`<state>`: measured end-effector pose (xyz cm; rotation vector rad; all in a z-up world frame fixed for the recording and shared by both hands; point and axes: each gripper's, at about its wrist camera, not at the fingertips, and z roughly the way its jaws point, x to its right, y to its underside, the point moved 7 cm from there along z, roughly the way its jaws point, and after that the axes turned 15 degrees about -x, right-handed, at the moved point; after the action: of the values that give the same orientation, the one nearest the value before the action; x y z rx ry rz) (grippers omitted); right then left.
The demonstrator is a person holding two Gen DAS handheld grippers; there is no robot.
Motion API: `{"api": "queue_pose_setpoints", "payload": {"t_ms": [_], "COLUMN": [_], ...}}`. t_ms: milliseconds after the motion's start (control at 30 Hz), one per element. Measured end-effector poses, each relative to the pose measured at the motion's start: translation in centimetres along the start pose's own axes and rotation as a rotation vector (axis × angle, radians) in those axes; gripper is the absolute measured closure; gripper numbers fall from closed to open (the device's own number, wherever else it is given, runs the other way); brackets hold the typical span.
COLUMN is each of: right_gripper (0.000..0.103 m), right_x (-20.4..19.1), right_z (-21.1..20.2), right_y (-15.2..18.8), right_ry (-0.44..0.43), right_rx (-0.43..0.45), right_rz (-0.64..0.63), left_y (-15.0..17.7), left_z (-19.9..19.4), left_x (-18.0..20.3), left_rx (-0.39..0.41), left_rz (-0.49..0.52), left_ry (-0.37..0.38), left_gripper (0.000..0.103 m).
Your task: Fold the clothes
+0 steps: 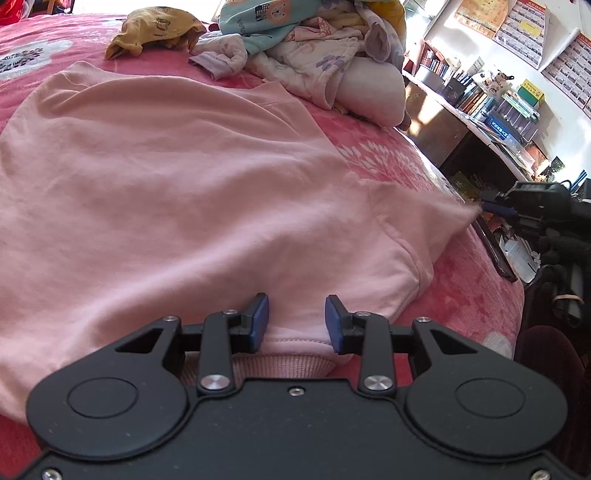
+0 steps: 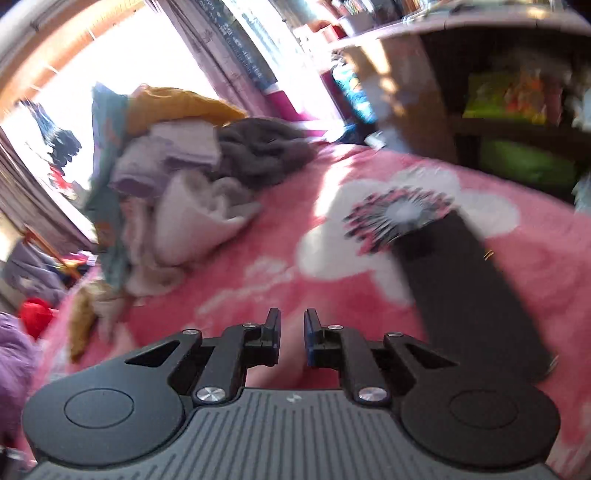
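On the pink bed [image 1: 388, 155], the open left gripper [image 1: 297, 319] sits at the pink shirt's [image 1: 166, 177] near edge, while the right gripper [image 2: 291, 338] is open too, with bare blanket ahead.

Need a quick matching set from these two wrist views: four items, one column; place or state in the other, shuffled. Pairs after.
Items:
1. pink sweatshirt
2. yellow garment
3. left gripper
4. grey knit

Places/states:
A. crumpled alone at the far end of the bed
B. jaws open over a pink hem
C. spread flat on the blanket
D. bunched at the edge of the laundry pile

Pairs: 1-C, 2-A, 3-B, 4-D
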<state>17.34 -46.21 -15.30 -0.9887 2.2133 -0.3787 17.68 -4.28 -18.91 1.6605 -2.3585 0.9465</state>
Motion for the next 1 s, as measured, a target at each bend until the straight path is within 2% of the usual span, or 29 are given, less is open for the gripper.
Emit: {"api": "queue_pose_setpoints", "payload": {"t_ms": [33, 133, 200, 267, 333, 367, 400, 500, 567, 633, 700, 767, 833, 900, 967, 1000], "right_gripper": [0.088, 0.088, 0.085, 0.084, 0.063, 0.049, 0.047, 0.047, 0.047, 0.053, 0.089, 0.092, 0.092, 0.093, 0.092, 0.092], "right_x": [0.5, 1.1, 0.0, -1.4, -2.2, -2.1, -1.7, -0.5, -0.1, 0.0, 0.1, -0.4, -0.9, -1.1, -0.2, 0.0], "right_z": [0.2, 0.7, 0.1, -0.2, 0.0, 0.3, 0.6, 1.7, 2.8, 4.0, 5.0, 4.8, 3.2, 3.0, 5.3, 5.7], "right_y": [0.0, -0.2, -0.3, 0.8, 2.1, 2.7, 3.1, 3.5, 3.5, 3.4, 3.3, 2.8, 1.5, 0.6, 1.0, 1.2], "right_ry": [0.035, 0.038, 0.012, -0.021, -0.007, 0.008, 0.002, -0.077, -0.103, -0.130, -0.155, -0.170, -0.177, -0.131, -0.040, -0.028], "right_rx": [-0.001, -0.028, -0.007, -0.037, -0.079, -0.106, -0.125, -0.141, -0.152, -0.161, -0.166, -0.132, -0.022, 0.009, -0.090, -0.111], "right_rz": [-0.022, -0.027, -0.049, -0.077, -0.087, -0.051, 0.003, 0.149, 0.195, 0.222, 0.241, 0.207, 0.148, 0.069, 0.039, 0.037], "left_y": [0.0, -0.1, -0.2, -0.2, 0.1, 0.2, 0.4, 1.0, 1.3, 1.5, 1.7, 2.0, 2.0, 1.9, 1.8, 1.8], "left_z": [-0.1, -0.8, -1.9, -2.8, -2.6, -2.5, -2.1, -0.5, 0.3, 1.2, 2.0, 2.8, 3.0, 3.1, 3.2, 3.2], "left_x": [0.0, 0.4, 1.8, 3.7, 5.2, 6.0, 6.6, 7.0, 6.7, 6.4, 6.1, 5.8, 5.4, 5.4, 5.4, 5.4], "left_rx": [0.001, 0.018, 0.053, 0.094, 0.110, 0.116, 0.115, 0.076, 0.047, 0.018, -0.010, -0.039, -0.051, -0.055, -0.059, -0.060], "left_rz": [0.000, 0.015, 0.105, 0.207, 0.273, 0.305, 0.337, 0.383, 0.393, 0.402, 0.412, 0.421, 0.417, 0.414, 0.417, 0.414], "left_ry": [0.001, -0.004, -0.017, 0.008, 0.029, 0.038, 0.029, -0.018, -0.041, -0.064, -0.088, -0.111, -0.102, -0.096, -0.096, -0.092], "left_gripper": [0.070, 0.070, 0.070, 0.069, 0.061, 0.061, 0.061, 0.061, 0.066, 0.083, 0.085, 0.087, 0.089, 0.089, 0.089, 0.089]}}
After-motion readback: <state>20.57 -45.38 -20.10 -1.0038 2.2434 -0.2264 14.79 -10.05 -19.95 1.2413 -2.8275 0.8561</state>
